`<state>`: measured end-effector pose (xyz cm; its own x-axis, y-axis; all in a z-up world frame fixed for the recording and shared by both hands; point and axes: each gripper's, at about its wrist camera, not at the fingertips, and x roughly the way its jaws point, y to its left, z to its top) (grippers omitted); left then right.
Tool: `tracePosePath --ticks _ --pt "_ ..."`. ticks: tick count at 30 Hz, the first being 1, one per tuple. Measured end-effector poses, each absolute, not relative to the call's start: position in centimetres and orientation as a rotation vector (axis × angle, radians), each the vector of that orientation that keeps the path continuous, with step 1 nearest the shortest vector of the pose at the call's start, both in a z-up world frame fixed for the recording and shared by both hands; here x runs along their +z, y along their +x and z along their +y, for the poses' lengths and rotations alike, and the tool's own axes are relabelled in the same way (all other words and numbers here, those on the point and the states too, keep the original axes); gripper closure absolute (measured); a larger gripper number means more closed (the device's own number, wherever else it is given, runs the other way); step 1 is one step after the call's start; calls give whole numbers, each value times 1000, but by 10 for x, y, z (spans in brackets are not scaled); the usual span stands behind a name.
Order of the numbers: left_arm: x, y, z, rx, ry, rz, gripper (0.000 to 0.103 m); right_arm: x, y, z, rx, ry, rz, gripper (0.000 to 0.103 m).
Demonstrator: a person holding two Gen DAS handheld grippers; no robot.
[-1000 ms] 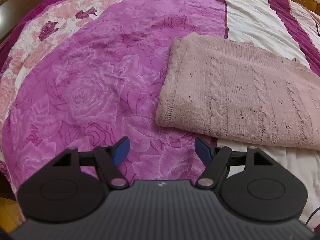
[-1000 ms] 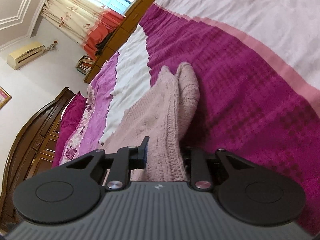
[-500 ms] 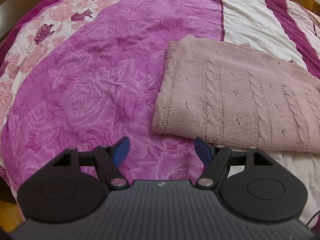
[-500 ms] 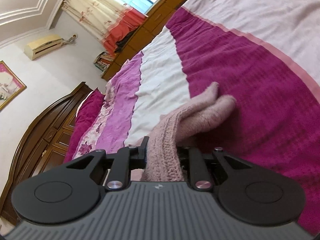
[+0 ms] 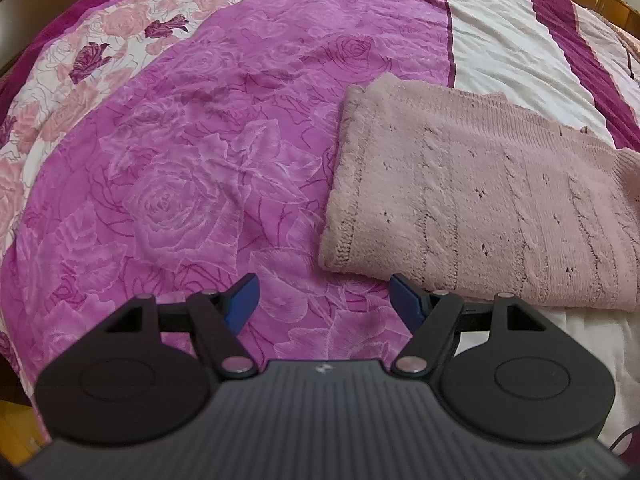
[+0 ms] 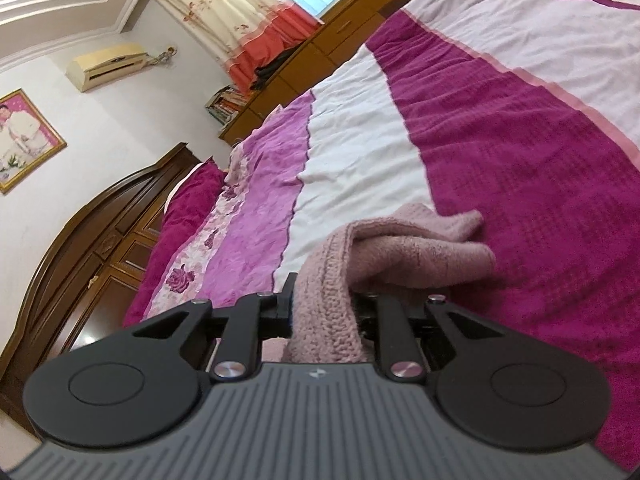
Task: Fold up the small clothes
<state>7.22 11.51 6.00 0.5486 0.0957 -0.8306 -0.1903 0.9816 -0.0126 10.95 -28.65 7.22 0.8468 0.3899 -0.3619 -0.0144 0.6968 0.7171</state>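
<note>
A dusty-pink cable-knit sweater lies folded flat on the bed, right of centre in the left wrist view. My left gripper hovers just in front of its near left corner, open, with nothing between the blue pads. In the right wrist view my right gripper is shut on a bunched ribbed edge of the same pink sweater, which it holds lifted off the bed. The lifted part drapes forward in folds onto the dark magenta stripe. The right pads are hidden by the knit.
The bedspread has purple rose print, white and magenta stripes. A dark wooden headboard and wardrobe stand to the left in the right wrist view. A wooden cabinet, curtains, an air conditioner and a framed picture line the far wall.
The right gripper has risen and rolled while keeping its hold, lifting the sweater's edge higher off the bed. The left gripper has stayed in place, still open.
</note>
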Motion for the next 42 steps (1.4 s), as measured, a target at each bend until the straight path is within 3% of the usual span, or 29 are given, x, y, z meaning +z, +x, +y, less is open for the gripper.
tracePosePath --ticks 24,42 --pt "74 77 159 199 -106 939 30 121 145 -156 432 681 578 84" --pt "58 83 180 202 -149 946 30 50 173 -35 415 431 748 79"
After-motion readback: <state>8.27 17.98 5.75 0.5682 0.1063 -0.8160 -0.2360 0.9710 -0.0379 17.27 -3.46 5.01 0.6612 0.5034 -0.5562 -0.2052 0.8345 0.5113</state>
